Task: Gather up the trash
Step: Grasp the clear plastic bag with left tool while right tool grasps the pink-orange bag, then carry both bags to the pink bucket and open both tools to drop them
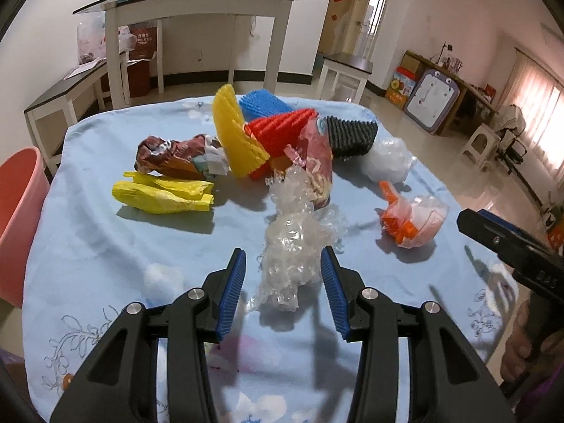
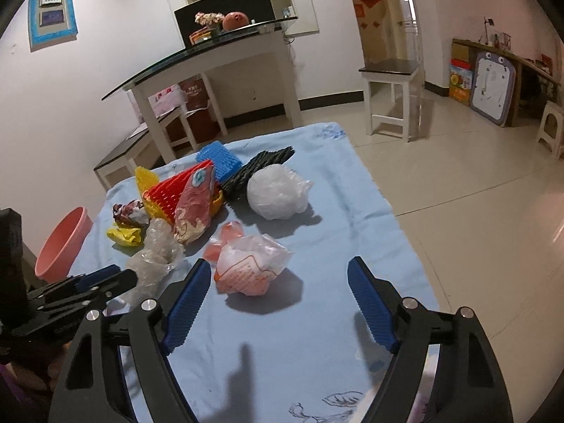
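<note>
Straddling a crumpled clear plastic wrap (image 1: 292, 250), the left gripper (image 1: 283, 264) stood with its blue pads apart, one on either side of the wrap without visibly pressing it. The right gripper (image 2: 278, 282) was spread wide just short of an orange-and-white plastic bag (image 2: 250, 268), nothing between its pads. Both pieces lay at the near end of the desk (image 1: 105, 246), which was covered by a pale blue floral cloth. Farther back sat the remaining trash: a yellow bag (image 1: 162, 194), a brown crumpled wrapper (image 1: 172, 155), yellow (image 1: 236, 137), red (image 1: 278, 127), blue (image 1: 264, 104) and black foam nets (image 1: 350, 135), and a white plastic bag (image 1: 386, 158). A pink bucket (image 1: 21, 218) stood beside the desk's left edge.
</note>
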The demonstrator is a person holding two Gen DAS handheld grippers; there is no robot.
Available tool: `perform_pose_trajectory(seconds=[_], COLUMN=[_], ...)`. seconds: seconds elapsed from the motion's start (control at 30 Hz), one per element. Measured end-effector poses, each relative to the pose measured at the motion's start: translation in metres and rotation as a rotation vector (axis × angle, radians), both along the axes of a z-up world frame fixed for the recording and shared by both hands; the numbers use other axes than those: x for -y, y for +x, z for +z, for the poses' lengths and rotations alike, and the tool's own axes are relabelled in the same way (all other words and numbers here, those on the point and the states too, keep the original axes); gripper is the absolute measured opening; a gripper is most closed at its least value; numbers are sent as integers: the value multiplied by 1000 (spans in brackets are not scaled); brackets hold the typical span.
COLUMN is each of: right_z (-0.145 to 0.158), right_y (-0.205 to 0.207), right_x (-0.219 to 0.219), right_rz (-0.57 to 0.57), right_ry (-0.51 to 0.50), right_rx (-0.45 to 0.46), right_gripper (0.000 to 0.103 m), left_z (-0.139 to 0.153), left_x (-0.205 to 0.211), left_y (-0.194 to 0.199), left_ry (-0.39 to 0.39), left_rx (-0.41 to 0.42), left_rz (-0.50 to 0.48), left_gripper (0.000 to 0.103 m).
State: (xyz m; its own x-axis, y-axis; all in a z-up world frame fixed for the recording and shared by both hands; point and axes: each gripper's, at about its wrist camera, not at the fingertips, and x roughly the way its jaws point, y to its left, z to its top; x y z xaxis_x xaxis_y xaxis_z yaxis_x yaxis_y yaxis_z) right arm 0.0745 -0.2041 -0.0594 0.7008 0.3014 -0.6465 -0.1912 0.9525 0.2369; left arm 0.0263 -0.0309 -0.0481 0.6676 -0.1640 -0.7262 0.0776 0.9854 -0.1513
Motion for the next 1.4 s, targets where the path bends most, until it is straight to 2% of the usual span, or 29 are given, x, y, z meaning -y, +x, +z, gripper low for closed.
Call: perform_pose_trajectory(seconds=[0.1,0.13,0.23,0.63,0.7,0.77,0.8,0.9,0.93,1.07,1.4], right_z=[-1,-2,-3,-9,-11,-15,-16,-14,-12,-1,45], right_y=[3,4,8,31,34,37,37,31,28,17,-13], right_x=[-4,-5,-7,-23,-25,-28,-28,-29,-29,-26,-31], right_rz=[15,18,28,58,66,73,82,86,88,81,84], right_ry=[-5,-7,-4,-13,-11,-10,3,4,1,-10,8], right_rx=[-7,-10,-21,-81,-94,-123,-136,-124,-116,-85,48], right_gripper=[79,79,79,78,70,51,45,34,23,17,16], left_z=[-5,-5,-5,10,13,17,18,23,24,31,53], left_x=[3,4,8,8,7,6,6,5,4,3,-11], left_y=[2,1,-1,-15,-19,-22,-23,-28,-29,-36,-57], left_ry=[7,9,16,-5,-8,-12,-13,-16,-18,-27,-54], left_rx=[2,11,24,66,75,83,86,101,104,132,213], left_rz=[-12,-21,-42,-74,-74,-73,-74,-73,-72,-70,-29], left_gripper=[44,34,28,24,24,24,24,24,24,24,24])
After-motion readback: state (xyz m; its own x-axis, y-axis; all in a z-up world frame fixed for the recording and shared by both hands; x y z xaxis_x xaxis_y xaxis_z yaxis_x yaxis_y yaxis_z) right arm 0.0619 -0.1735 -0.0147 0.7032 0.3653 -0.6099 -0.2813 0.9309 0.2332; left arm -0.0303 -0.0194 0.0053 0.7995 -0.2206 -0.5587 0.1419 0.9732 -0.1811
